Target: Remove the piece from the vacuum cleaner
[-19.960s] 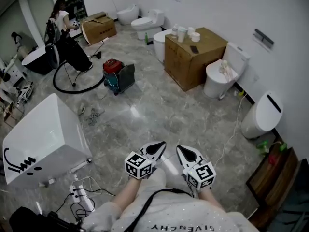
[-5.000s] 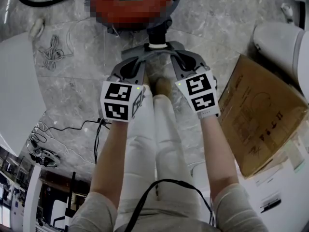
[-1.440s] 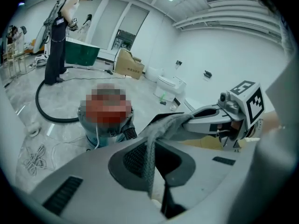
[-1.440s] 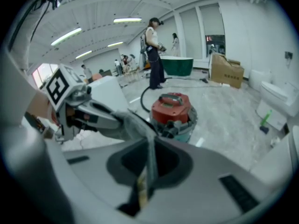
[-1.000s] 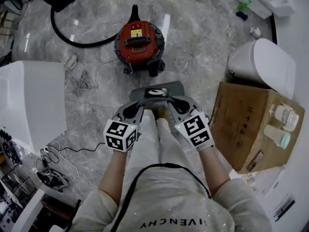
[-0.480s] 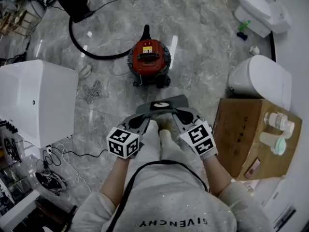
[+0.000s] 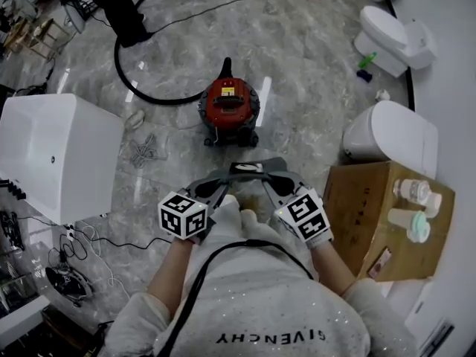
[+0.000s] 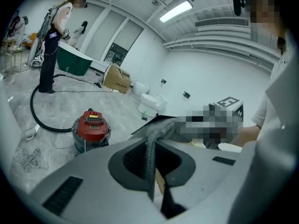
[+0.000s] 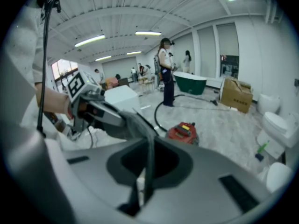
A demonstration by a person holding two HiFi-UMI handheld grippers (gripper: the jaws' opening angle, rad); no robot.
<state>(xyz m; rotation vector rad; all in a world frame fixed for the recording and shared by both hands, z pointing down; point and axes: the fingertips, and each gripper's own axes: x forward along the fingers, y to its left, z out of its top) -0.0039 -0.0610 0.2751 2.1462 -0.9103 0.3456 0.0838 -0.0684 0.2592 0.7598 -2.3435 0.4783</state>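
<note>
Left claw (image 7: 221, 182) and right claw (image 7: 271, 180) are both shut tight, each clamped on one end of the piece (image 7: 249, 168). I note this piece as a thin, dark grey panel with a pale oval mark on its upper face. It spans the gap between my two claws, the left claw gripping its left end and the right claw its right end. Each gripper view confirms the hold: the panel's edge runs straight down between the closed jaws. The piece hangs clear of the marble floor (image 7: 312, 65) and touches nothing but my claws. The vacuum cleaner (image 7: 229, 108), a red drum-shaped unit, stands on the floor ahead of the claw tips, well apart from the piece. On the outer side of the right claw sits a cardboard box (image 7: 372, 214) with several containers (image 7: 411, 191) on its top. A white toilet (image 7: 387, 134) stands just beyond that box. On the outer side of the left claw is a white boxy unit (image 7: 59, 151). Far beyond the vacuum cleaner, the left gripper view shows a person (image 8: 52, 55) standing beside a dark green tub (image 8: 74, 64).
</note>
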